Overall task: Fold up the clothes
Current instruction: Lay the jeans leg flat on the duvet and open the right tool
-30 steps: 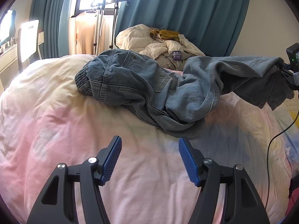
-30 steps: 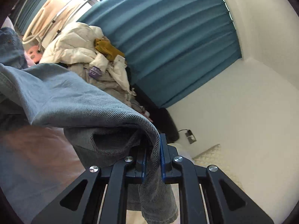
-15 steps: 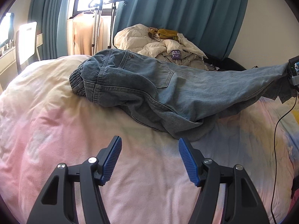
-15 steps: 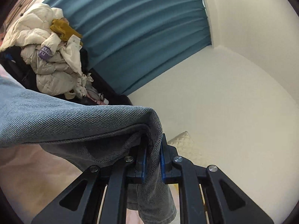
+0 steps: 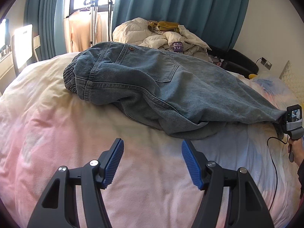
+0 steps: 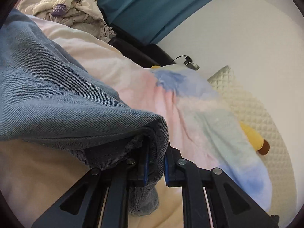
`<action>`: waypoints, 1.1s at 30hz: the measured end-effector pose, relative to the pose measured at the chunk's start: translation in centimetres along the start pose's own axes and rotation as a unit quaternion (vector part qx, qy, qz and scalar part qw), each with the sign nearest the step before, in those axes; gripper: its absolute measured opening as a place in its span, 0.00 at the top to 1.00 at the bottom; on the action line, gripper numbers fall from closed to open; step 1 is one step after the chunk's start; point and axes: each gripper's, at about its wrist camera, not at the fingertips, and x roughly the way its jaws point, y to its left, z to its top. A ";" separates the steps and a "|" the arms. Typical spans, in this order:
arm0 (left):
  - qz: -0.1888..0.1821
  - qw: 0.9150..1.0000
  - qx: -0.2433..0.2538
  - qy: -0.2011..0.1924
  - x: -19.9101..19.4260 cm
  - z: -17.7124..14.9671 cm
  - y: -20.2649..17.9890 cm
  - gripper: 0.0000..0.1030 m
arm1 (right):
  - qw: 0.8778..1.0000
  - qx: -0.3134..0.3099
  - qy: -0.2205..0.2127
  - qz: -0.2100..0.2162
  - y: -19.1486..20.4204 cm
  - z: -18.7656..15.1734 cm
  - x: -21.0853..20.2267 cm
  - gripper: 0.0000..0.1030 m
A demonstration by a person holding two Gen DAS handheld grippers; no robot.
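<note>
Blue jeans lie across the pink and cream duvet, waistband at the far left, one leg stretched out to the right. My right gripper holds the hem of that leg low over the bed. Its jaws are opening, and the denim still fills the gap between the pads. In the left wrist view its camera body shows at the right edge, with a person's hand below it. My left gripper hovers open over bare duvet, short of the jeans' near edge.
A pile of pale clothes sits at the far side of the bed before teal curtains. A black bag and a wall socket lie beyond. A yellow plush toy rests by the quilted headboard. A cable trails over the right side.
My right gripper has swung down and out to the right, drawing the bunched jeans leg straight and lowering it onto the duvet. The left gripper has stayed open and barely shifted.
</note>
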 end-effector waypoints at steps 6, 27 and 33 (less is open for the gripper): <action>0.004 1.000 0.007 -0.006 -0.4 0.3 -0.4 0.37 | 0.980 0.147 0.045 0.130 -4.2 -0.9 -1.1 0.56; -0.018 1.000 0.003 -0.026 -5.9 0.1 0.7 0.37 | 0.917 0.194 -0.022 0.347 2.0 2.9 -28.9 0.49; -0.013 0.999 -0.004 -0.028 -6.4 0.1 1.5 0.37 | 0.880 0.249 -0.027 0.402 6.7 2.5 -35.0 0.49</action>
